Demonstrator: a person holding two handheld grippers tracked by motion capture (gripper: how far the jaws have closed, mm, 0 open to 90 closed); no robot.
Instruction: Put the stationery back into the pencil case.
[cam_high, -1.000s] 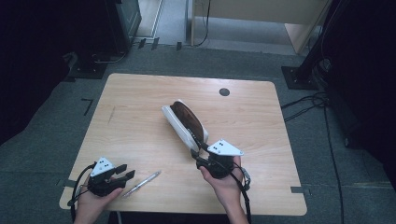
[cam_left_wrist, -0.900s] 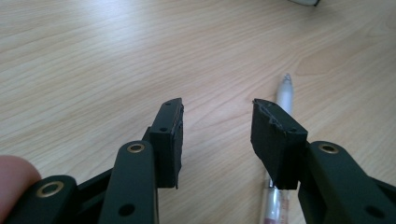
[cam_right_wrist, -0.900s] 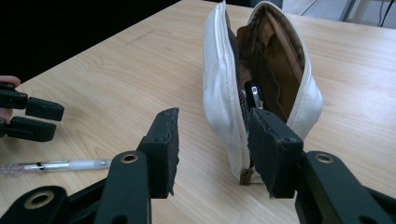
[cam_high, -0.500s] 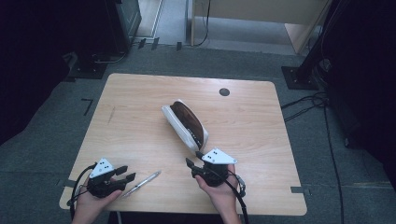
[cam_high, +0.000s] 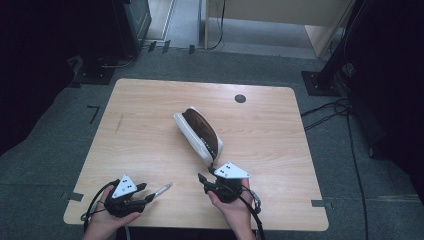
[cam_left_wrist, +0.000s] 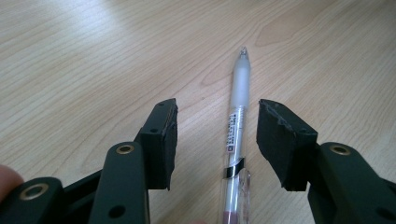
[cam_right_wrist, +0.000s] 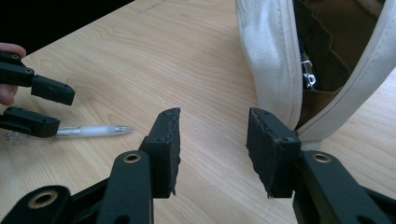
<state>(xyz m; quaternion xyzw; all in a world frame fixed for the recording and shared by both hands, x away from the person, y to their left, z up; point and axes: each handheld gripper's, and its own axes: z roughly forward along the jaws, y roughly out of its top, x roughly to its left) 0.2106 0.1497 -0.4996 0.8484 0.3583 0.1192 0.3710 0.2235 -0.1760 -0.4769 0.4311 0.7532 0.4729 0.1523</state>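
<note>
change since earlier frame: right gripper has come down and back toward the near table edge, off the pouch; left gripper sits in the same spot, and its jaws have just been opening with the pen between them.
left tool: jaws apart, straddling the pen, pads clear of the barrel on both sides.
right tool: jaws apart, nothing between them.
pen: translucent white plastic pen with clear clip end lies flat on the light wooden table, tip toward 1 o'clock in the high view, at 8 o'clock from the pouch.
pouch: white fabric zip pouch with brown lining, unzipped, mid-table, near end just at 12 o'clock of the right gripper.
risk 1: a round barrel sitting off-centre between the pads could roll or squirt out on closing.
risk 2: the pouch mouth may sag shut if the right gripper does not hold its rim.
risk 3: pen tip catching on the zip.
</note>
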